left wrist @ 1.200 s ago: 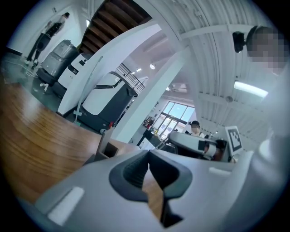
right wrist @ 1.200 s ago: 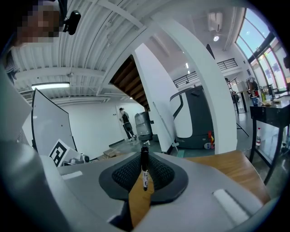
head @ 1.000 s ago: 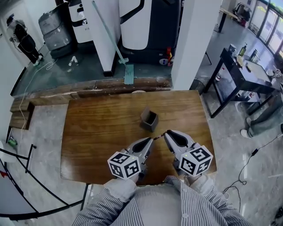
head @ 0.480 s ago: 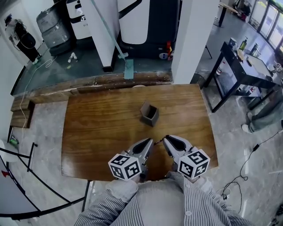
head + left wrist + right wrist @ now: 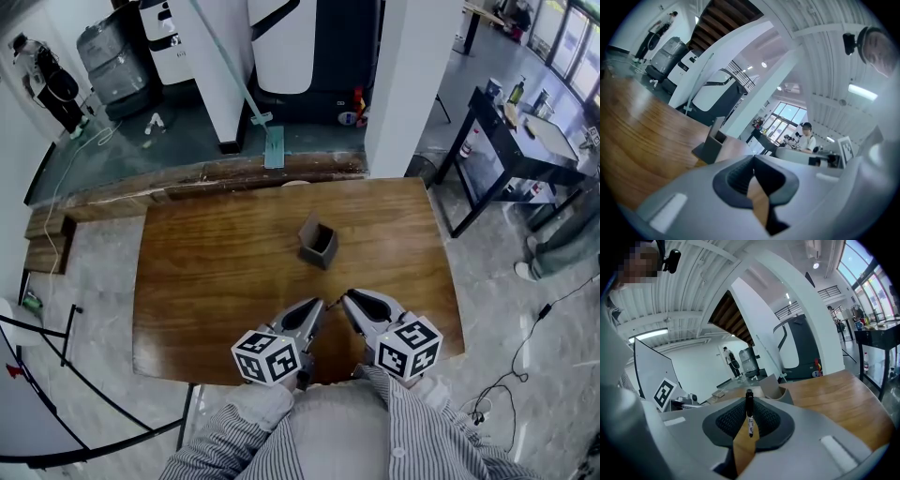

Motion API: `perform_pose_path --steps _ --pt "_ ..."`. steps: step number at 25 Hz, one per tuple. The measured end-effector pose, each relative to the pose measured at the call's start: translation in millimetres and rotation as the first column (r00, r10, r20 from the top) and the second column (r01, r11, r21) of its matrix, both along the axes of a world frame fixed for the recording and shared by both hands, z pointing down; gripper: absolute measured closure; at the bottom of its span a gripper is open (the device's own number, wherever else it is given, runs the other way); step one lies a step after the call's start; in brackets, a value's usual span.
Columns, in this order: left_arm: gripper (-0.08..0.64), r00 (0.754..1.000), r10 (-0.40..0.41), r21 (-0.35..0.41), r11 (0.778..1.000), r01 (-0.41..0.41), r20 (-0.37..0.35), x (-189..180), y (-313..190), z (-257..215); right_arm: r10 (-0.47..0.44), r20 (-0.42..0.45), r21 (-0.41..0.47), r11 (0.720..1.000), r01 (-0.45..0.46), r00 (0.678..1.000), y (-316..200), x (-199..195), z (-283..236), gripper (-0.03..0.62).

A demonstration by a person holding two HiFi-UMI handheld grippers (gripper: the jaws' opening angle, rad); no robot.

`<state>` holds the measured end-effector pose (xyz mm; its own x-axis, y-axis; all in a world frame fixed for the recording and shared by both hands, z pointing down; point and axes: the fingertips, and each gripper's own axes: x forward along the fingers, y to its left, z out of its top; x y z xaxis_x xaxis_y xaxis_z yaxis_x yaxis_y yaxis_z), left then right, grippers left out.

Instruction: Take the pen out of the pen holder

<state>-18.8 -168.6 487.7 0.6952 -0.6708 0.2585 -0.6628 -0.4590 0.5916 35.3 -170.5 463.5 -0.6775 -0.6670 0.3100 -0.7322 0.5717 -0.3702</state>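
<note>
1. Head view: the pen holder (image 5: 317,242) stands alone near the middle of the wooden table (image 5: 206,272), and from above its opening looks dark and empty. Your left gripper (image 5: 317,305) and right gripper (image 5: 345,300) sit side by side over the table's near edge. Their tips almost meet, and both are well short of the holder. The pen is too small to make out from here.

2. Left gripper view: your left jaws are drawn together at the tips and have hold of nothing. Only bare wood shows through the gap behind them. The pen holder (image 5: 711,143) is ahead and a little to the left, apart from the tips.

3. Right gripper view: the pen (image 5: 749,420), slim and dark with a white label, stands upright between your right jaws. They are narrowed onto it in a pinch. The pen holder (image 5: 771,389) stands behind it on the table, clear of the pen.

4. Step in hand: by the look of it, the pen is already out of the holder, so the lift-out is done. You are carrying the pen near the front of the table.

5. Next move: probably setting the pen down on open wood. That calls for a firm pinch until the pen rests, and for laying it flat so it doesn't topple. Only then ease the right jaws apart.
</note>
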Motion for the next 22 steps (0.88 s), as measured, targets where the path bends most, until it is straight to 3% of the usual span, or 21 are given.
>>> perform_pose_path --steps 22 --pt "0.552 1.0 0.025 -0.017 1.0 -0.025 0.005 8 12 2 0.018 0.013 -0.028 0.999 -0.017 1.0 13 6 5 0.548"
